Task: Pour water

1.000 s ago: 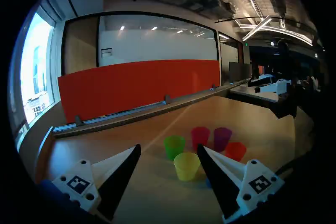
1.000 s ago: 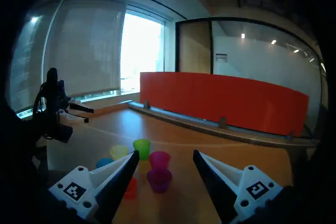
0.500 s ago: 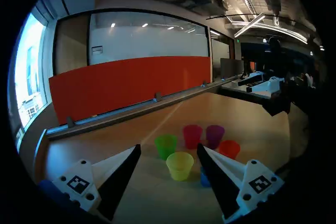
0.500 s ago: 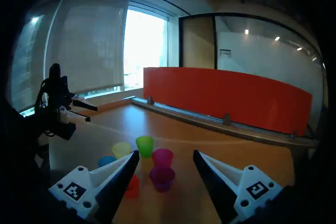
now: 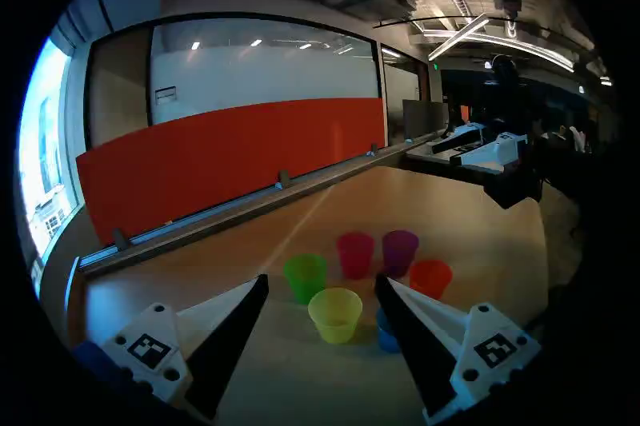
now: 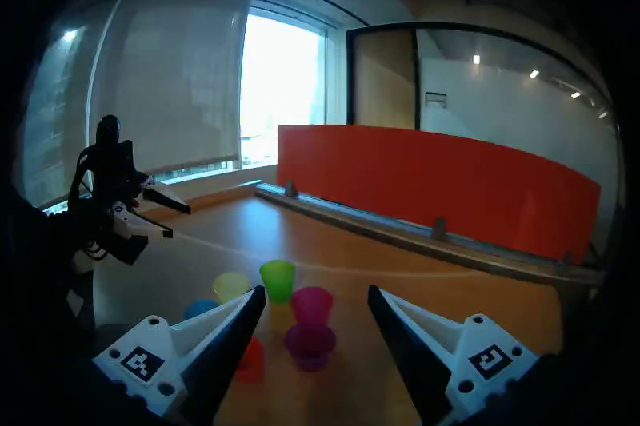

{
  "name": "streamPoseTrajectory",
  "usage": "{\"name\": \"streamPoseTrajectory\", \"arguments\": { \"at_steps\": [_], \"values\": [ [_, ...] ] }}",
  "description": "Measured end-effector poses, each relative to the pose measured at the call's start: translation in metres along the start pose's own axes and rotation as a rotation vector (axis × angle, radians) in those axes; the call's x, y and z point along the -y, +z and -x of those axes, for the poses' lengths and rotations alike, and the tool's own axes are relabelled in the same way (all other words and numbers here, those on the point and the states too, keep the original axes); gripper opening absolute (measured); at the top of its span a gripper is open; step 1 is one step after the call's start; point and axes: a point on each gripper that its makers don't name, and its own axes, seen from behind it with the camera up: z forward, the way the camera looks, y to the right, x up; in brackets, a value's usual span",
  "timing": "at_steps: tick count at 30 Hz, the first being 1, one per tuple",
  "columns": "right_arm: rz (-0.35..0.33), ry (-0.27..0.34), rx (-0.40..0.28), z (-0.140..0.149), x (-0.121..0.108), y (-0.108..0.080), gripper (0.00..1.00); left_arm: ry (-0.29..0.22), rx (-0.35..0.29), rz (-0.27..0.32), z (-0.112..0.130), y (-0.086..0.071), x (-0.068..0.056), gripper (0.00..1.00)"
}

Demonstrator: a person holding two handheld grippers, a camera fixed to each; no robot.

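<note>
Left gripper view: left gripper (image 5: 320, 276) spread, empty, yellow cup (image 5: 334, 314) ahead on table (image 5: 448, 226); right gripper (image 6: 315, 288) spread, empty too

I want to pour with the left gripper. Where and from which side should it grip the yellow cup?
Grip the yellow cup across its side wall, under the rim, probably coming level from the near side: it stands upright, and the left gripper is open facing it.

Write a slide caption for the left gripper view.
Open left gripper facing six coloured plastic cups clustered on a wooden table, orange partition panel behind.
</note>
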Motion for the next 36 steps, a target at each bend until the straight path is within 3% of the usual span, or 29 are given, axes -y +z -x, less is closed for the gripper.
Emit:
{"name": "streamPoseTrajectory", "arguments": {
  "at_steps": [12,18,27,36],
  "values": [
    [-0.020,-0.010,0.019,0.004,-0.001,0.013,0.99,0.024,0.043,0.145,0.013,0.012,-0.030,1.00],
    [-0.023,-0.016,0.028,0.005,-0.004,0.019,0.99,0.012,0.089,0.222,0.031,0.018,-0.047,1.00],
    [-0.022,-0.020,0.034,0.004,-0.007,0.025,0.99,0.056,0.171,0.247,0.068,0.030,-0.060,1.00],
    [-0.015,-0.027,0.044,0.009,-0.011,0.026,0.99,0.088,0.225,0.283,0.090,0.034,-0.075,1.00]
  ]
}}
